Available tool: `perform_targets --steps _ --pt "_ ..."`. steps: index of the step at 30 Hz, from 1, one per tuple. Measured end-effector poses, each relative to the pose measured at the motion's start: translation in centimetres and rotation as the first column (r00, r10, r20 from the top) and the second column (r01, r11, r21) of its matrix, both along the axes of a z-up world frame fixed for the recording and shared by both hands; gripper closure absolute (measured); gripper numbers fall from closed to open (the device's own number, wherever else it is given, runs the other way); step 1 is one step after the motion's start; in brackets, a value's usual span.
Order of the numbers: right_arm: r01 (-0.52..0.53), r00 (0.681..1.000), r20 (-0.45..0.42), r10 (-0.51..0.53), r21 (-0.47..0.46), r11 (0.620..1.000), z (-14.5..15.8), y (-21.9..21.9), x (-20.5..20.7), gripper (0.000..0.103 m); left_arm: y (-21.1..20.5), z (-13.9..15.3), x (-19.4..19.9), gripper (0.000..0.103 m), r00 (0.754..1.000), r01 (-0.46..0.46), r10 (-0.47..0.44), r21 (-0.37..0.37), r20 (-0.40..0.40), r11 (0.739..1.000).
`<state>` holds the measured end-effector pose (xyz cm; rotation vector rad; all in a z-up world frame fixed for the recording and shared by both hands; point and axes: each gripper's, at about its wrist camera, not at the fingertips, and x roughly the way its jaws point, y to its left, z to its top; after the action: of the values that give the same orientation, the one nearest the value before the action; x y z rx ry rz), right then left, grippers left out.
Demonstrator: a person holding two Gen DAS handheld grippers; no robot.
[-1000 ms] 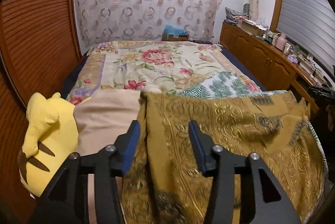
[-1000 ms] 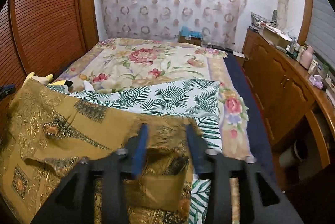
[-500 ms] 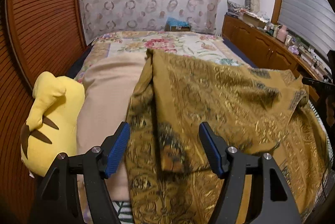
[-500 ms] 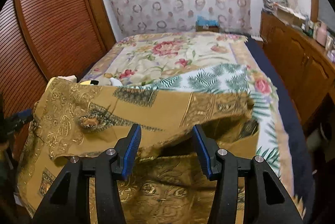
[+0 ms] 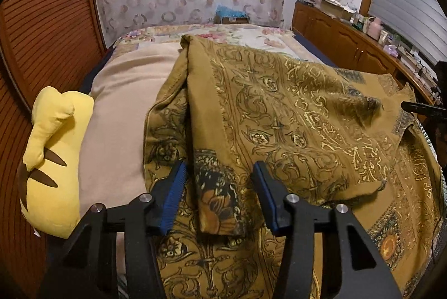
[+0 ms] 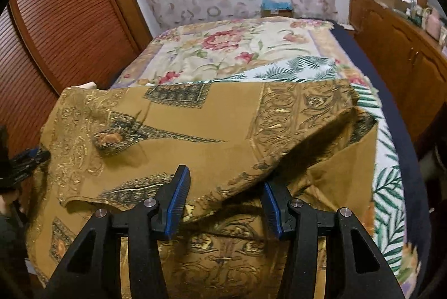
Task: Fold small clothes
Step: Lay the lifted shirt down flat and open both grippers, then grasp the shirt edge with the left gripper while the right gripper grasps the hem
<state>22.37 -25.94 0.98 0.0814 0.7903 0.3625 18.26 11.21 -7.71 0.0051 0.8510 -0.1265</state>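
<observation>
The mustard-gold patterned cloth garment (image 5: 293, 109) lies half-folded on the floral-quilted bed (image 6: 223, 47). Both grippers, left (image 5: 219, 195) and right (image 6: 225, 198), are closing, fingers apart around its folded edge (pinch both layers evenly).

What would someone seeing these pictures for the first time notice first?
The mustard-gold patterned garment dominates, folded over on itself across the near end of the bed. The left gripper and the right gripper each straddle a folded edge, jaws closing, pads not yet pressing. A yellow plush toy lies at the left beside a beige pillow.
</observation>
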Motion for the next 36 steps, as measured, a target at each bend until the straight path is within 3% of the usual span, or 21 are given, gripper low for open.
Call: perform_targets --steps 1,2,3,8,15,19,23,27,31,36 --pt "-0.012 1.000 0.010 0.012 -0.004 1.000 0.0 0.0 -0.1 0.082 0.0 -0.1 0.1 0.056 1.000 0.000 0.000 0.004 -0.001 1.000" --pt "-0.027 0.999 0.028 0.027 -0.009 1.000 -0.1 0.1 -0.5 0.090 0.0 -0.1 0.1 0.067 1.000 -0.002 0.002 0.007 0.000 1.000" --pt "-0.040 0.998 0.044 0.040 -0.010 0.999 -0.2 0.3 -1.0 0.096 0.2 -0.1 0.2 0.071 1.000 -0.015 0.015 0.016 0.000 1.000" --pt "-0.075 0.988 0.133 0.072 0.015 0.997 0.7 -0.8 -4.0 0.101 0.1 0.4 -0.8 0.099 1.000 0.020 -0.020 0.000 0.016 1.000" --pt "-0.099 0.976 0.200 0.090 0.038 0.994 1.5 -2.6 -9.5 0.101 0.5 3.7 -4.2 0.100 0.994 0.047 -0.039 -0.077 0.100 0.996" --pt "-0.090 0.985 0.147 0.089 -0.004 0.996 -0.4 -3.0 -11.5 0.101 0.7 4.6 -5.7 0.100 0.993 0.049 -0.038 -0.096 0.114 0.994" --pt "-0.098 0.992 0.074 0.098 -0.009 0.995 -2.6 -3.1 -12.3 0.088 0.7 4.0 -6.3 0.100 0.994 0.049 -0.039 -0.094 0.106 0.994" --pt "-0.068 0.995 0.075 0.070 -0.030 0.997 -3.6 -4.4 -13.7 0.058 1.1 3.0 -6.3 0.100 0.996 0.029 -0.020 -0.102 0.091 0.994" --pt "-0.014 0.993 0.118 0.022 -0.066 0.998 -2.6 -6.2 -15.7 0.056 1.0 2.2 -6.6 0.100 0.997 0.018 -0.009 -0.108 0.083 0.994" --pt "0.064 0.987 0.150 -0.054 -0.063 0.996 -1.9 -8.7 -14.8 0.056 0.9 1.7 -6.6 0.100 0.997 0.009 -0.001 -0.111 0.073 0.994"
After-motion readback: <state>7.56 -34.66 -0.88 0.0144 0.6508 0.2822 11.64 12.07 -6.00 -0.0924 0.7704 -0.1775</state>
